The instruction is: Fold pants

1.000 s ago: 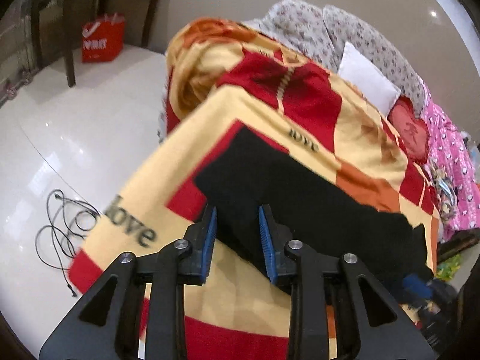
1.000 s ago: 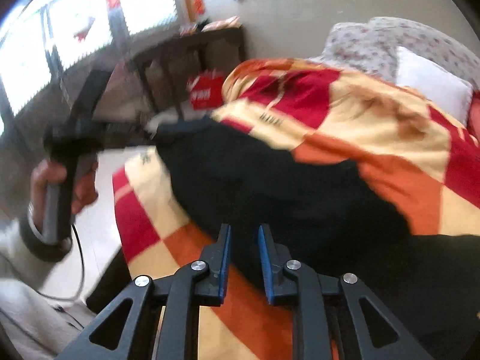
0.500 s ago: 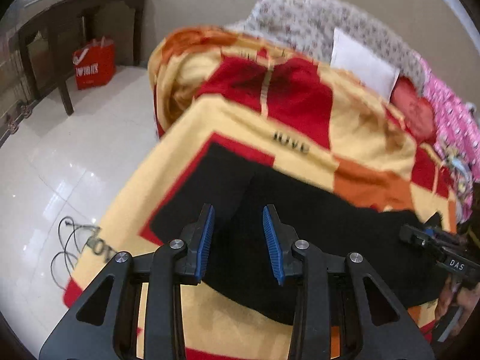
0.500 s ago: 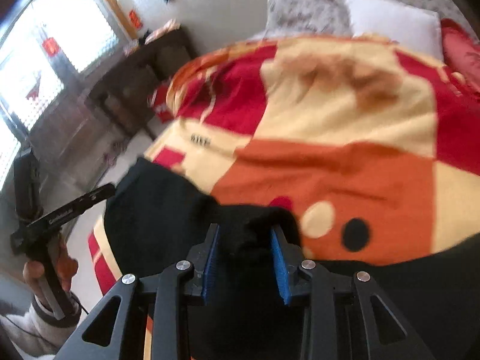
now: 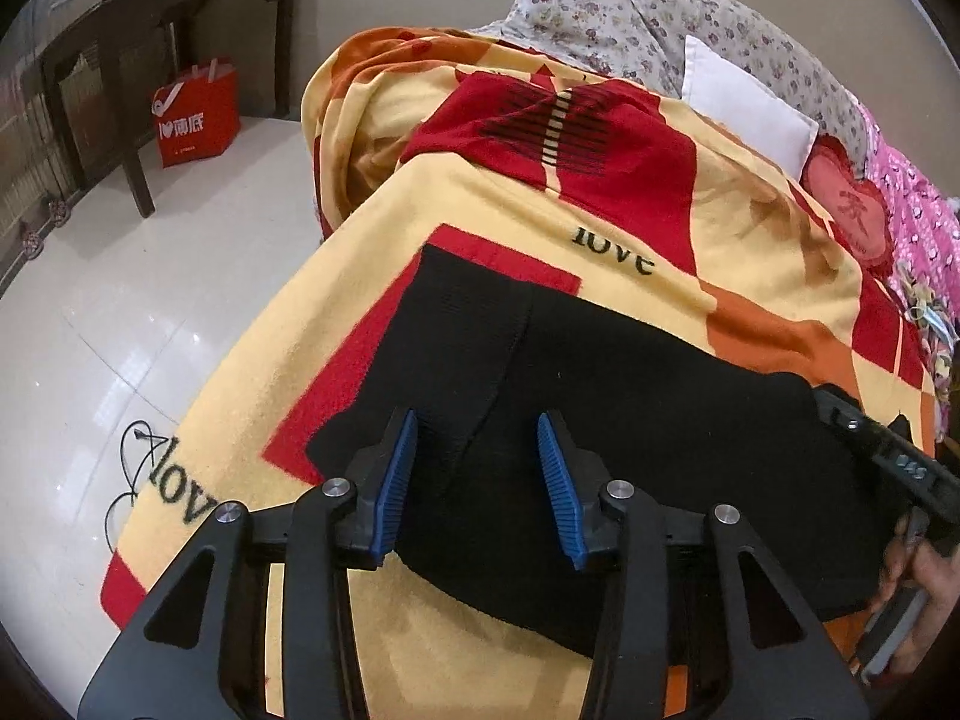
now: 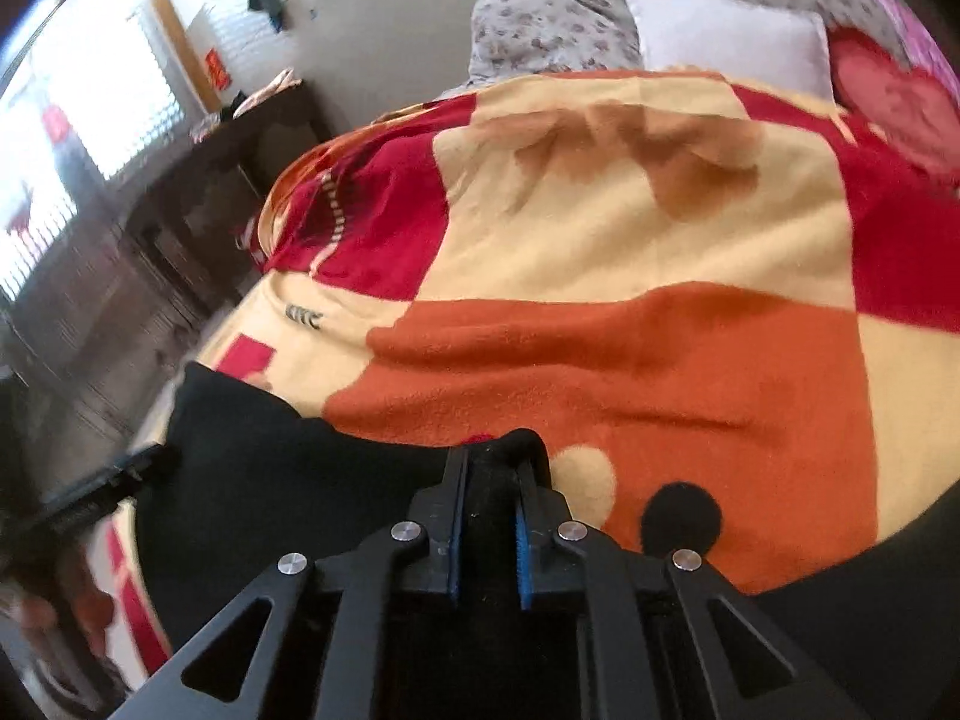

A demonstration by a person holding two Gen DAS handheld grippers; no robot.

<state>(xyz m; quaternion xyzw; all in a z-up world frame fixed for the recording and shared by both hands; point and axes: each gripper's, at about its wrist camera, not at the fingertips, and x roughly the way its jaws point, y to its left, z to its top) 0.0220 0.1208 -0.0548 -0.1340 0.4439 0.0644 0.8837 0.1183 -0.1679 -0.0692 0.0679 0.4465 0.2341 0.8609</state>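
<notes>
Since the left gripper hangs wide open above them, the black pants lie flat on the blanket; soft, floppy knit. Right wrist view: right gripper pinches a bunched edge, probably the best spot.

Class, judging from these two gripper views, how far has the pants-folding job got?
Done: the black pants lie spread on the patterned blanket.
In hand: the right gripper has its jaws shut on a bunched edge; the left gripper is open above the fabric.
Left: no finished fold shows yet.
</notes>
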